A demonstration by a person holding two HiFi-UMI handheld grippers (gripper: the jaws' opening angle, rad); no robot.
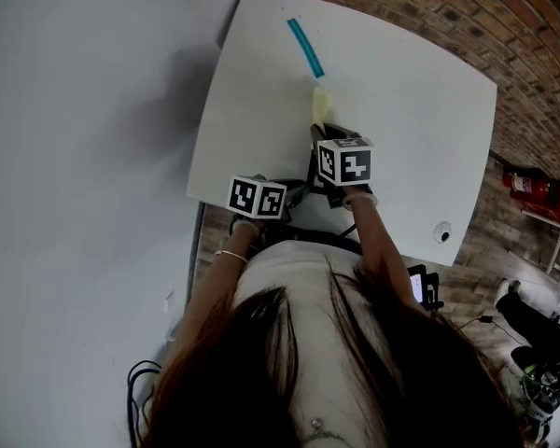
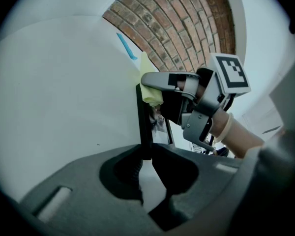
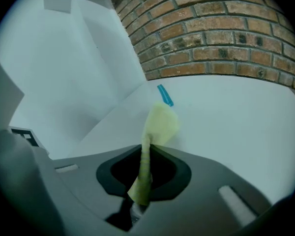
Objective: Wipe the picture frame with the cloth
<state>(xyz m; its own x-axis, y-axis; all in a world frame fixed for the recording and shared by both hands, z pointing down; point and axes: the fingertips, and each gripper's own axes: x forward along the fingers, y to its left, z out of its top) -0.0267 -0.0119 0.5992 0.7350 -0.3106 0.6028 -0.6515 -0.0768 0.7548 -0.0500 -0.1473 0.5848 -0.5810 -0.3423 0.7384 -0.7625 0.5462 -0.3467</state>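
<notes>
light: dim, bluish | shadows: soft | edges: fisheye-bent, black-vignetted | foreground: blurred

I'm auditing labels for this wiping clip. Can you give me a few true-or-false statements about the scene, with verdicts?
1. The right gripper holds a yellow cloth. True.
2. One gripper is empty. False: the left gripper grips the black frame by its edge.
3. A blue strip lies on the white table. True.
4. The cloth lies flat on the table. False: it is held up at the frame's top edge.
</notes>
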